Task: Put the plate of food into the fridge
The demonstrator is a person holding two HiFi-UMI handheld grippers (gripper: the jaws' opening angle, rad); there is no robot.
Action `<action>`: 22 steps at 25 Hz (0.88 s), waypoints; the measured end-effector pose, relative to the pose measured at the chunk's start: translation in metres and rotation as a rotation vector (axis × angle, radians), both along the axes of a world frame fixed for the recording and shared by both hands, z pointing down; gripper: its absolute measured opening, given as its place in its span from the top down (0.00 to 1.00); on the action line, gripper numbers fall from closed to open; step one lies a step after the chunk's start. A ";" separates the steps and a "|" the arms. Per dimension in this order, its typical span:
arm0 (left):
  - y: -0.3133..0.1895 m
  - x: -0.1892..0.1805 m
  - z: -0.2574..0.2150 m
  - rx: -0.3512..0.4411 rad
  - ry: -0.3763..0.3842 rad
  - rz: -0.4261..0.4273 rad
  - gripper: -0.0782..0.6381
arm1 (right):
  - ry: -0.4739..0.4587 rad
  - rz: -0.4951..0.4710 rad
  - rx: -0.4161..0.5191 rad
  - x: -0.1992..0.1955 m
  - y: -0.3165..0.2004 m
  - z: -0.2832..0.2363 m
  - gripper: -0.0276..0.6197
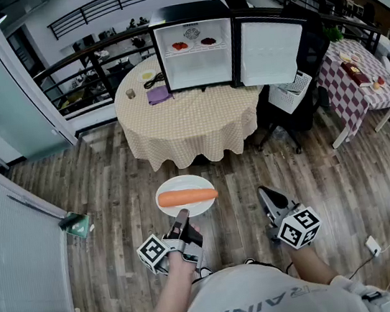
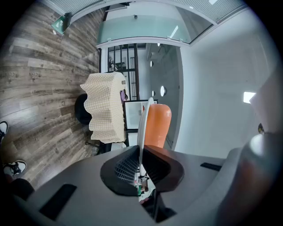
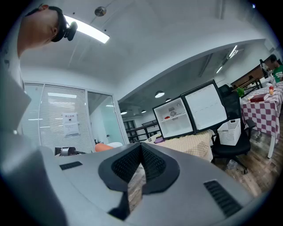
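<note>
Head view: the fridge [image 1: 193, 46] stands on the far round surface [image 1: 191, 127] with its door [image 1: 270, 49] swung open to the right, so that step looks done. The plate [image 1: 181, 184] is well short of it, in the air over the wooden floor [image 1: 99, 195] on the near side of the surface, with the carrot [image 1: 187, 197] lying across it. The left gripper [image 1: 182, 217] has its fingers [image 2: 126, 165] pinched narrow on the plate's near rim. In the left gripper view the rim runs edge-on between them, the carrot beyond. The right gripper [image 1: 266, 195], to the right of the plate, carries nothing, and its fingers [image 3: 128, 165] are closed together. As I judge it, the pick-up is done. What is left is the carry to the fridge, setting the plate on a shelf, letting go, and probably shutting the door.

Counted, big to small:
- two cloth-covered surfaces, the round one and a red-checked surface [image 1: 357, 76] at far right
- one fridge with one door
- one black chair [image 1: 297, 111]
- one white basket [image 1: 293, 93]
- one plate
- one carrot
- two grippers
- one purple cloth [image 1: 159, 95] left of the fridge
- two small things on the fridge shelf, a left red item [image 1: 180, 45] and a right red item [image 1: 208, 40]
</note>
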State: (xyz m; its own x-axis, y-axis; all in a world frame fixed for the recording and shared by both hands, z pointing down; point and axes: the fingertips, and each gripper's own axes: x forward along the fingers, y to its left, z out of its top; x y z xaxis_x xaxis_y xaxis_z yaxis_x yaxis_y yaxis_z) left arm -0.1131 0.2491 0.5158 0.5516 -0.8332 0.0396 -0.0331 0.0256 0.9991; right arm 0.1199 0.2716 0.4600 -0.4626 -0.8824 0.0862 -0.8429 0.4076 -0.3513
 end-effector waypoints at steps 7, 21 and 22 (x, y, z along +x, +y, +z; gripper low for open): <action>0.006 -0.009 0.002 0.001 0.002 0.002 0.85 | 0.002 -0.006 -0.013 -0.011 0.008 0.006 0.92; 0.019 -0.045 0.009 -0.008 0.033 0.003 0.85 | -0.032 -0.001 -0.055 -0.050 0.011 0.019 0.92; 0.020 -0.049 0.010 -0.005 0.034 0.006 0.85 | -0.030 -0.002 -0.061 -0.056 0.012 0.021 0.92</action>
